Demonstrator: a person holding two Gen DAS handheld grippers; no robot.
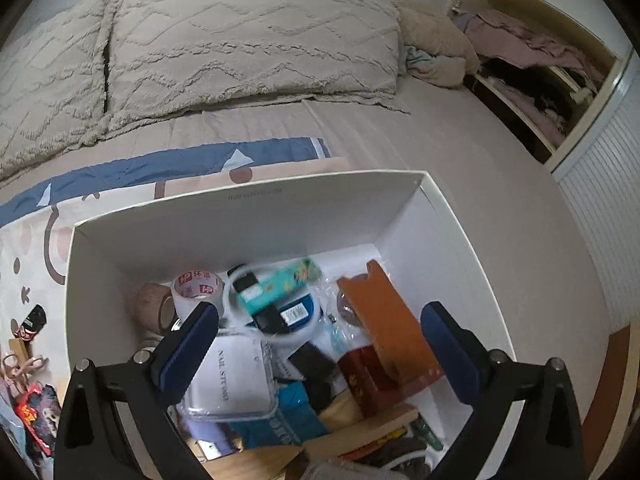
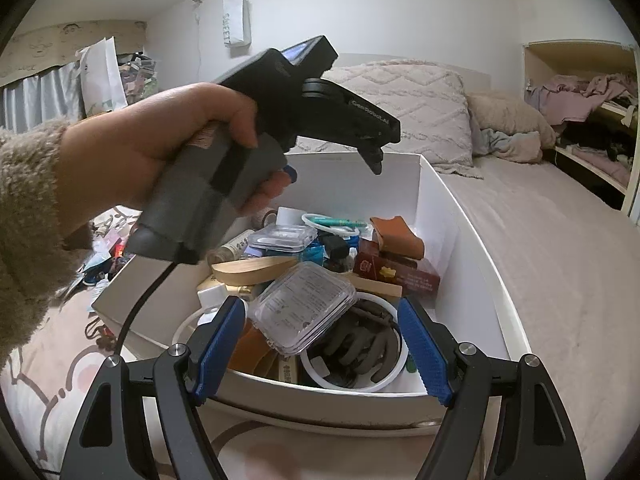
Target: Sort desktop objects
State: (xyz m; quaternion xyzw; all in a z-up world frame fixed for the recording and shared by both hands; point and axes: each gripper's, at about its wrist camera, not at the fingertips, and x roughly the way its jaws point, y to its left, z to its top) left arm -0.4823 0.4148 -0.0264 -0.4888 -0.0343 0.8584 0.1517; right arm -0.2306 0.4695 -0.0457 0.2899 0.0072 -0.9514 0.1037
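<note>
A white box [image 1: 248, 196] full of small items sits on the bed. My left gripper [image 1: 320, 320] hangs open above it, with nothing pressed between its blue pads. Below it lie a blurred teal package [image 1: 276, 284], a tape roll [image 1: 196, 284], an orange leather sleeve [image 1: 384, 320], a red box [image 1: 368, 380] and a clear case [image 1: 232, 384]. In the right wrist view a hand holds the left gripper [image 2: 374, 162] over the box [image 2: 440, 200]. My right gripper [image 2: 322, 340] is open at the box's near edge. A clear plastic case [image 2: 304, 308] lies on the pile between its fingers, untouched.
Textured pillows [image 1: 248, 32] lie at the head of the bed. An open wardrobe shelf [image 1: 540, 68] with clothes stands to the right. Loose small items [image 1: 32, 360] lie scattered on the patterned blanket left of the box. A white ring [image 2: 394, 372] rests in the box's near corner.
</note>
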